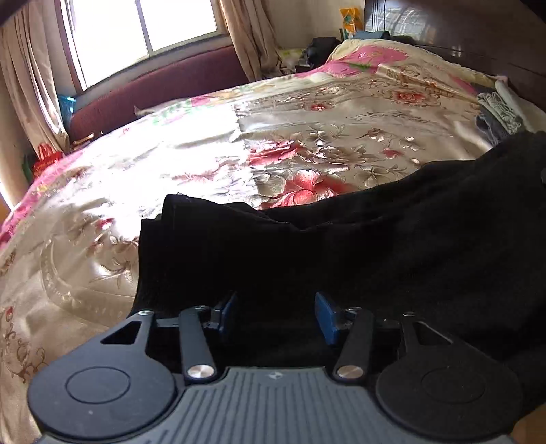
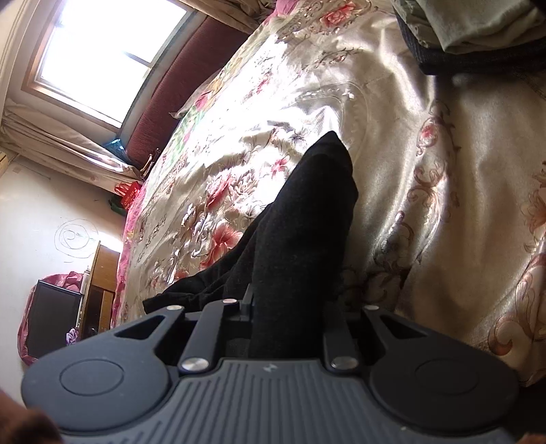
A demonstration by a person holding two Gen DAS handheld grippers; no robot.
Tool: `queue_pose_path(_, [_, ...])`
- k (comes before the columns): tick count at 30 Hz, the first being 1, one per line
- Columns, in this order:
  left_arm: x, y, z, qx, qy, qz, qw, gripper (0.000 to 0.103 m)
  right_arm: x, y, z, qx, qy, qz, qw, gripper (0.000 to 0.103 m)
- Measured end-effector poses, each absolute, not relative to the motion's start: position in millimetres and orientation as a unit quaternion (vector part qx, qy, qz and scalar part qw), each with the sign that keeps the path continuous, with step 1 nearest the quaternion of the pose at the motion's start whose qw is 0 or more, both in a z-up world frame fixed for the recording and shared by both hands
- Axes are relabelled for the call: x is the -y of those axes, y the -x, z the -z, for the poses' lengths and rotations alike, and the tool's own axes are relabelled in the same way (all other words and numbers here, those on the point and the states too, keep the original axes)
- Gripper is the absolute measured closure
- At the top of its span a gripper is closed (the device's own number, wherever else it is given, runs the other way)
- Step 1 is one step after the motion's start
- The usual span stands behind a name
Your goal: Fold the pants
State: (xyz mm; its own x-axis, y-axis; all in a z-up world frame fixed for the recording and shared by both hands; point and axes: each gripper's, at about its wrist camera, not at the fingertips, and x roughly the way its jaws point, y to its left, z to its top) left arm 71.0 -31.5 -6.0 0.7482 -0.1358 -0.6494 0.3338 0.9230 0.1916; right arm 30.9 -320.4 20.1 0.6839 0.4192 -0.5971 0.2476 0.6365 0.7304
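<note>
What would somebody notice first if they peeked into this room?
Probably the shiny cream bedspread with big pink flowers, spread over the whole bed and glowing in the sun from the window behind it. Next, the black pants, lying dark across the near side of the bed. The right gripper pinches a bunch of that black cloth, while the left gripper sits open just above it.

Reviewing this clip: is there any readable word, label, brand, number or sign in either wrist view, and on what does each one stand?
No text can be read.
Small pale emblem on the left gripper housing: a logo mark, no letters.
The same emblem on the right gripper housing: no letters.
Yellow package by the headboard: print too blurred to read.
Red bag beside the bed: gold marks, unreadable.
</note>
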Motion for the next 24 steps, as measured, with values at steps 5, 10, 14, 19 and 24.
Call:
queue_pose_path(5, [42,-39,-17,-0.301,-0.160,0.186,0.921,0.036,304,-34,-43,-0.397,-0.390,-0.045,0.830,0.085])
queue_pose_path(10, [50,-41,2,-0.341,-0.171,0.189,0.905,0.037,269,-47,-70,-0.401,-0.325,-0.054,0.855,0.085])
queue_pose_path(14, [32,-42,-4,-0.350,-0.119,0.200,0.907,0.037,229,-59,-96,-0.400,-0.241,-0.071,0.882,0.084])
queue_pose_path(19, [19,-38,-11,-0.343,-0.108,0.200,0.912,0.037,174,-84,-106,-0.419,-0.182,-0.093,0.885,0.081])
queue_pose_path(24, [-3,-47,-17,-0.341,-0.072,0.187,0.919,0.037,121,-101,-97,-0.431,-0.161,-0.103,0.882,0.079])
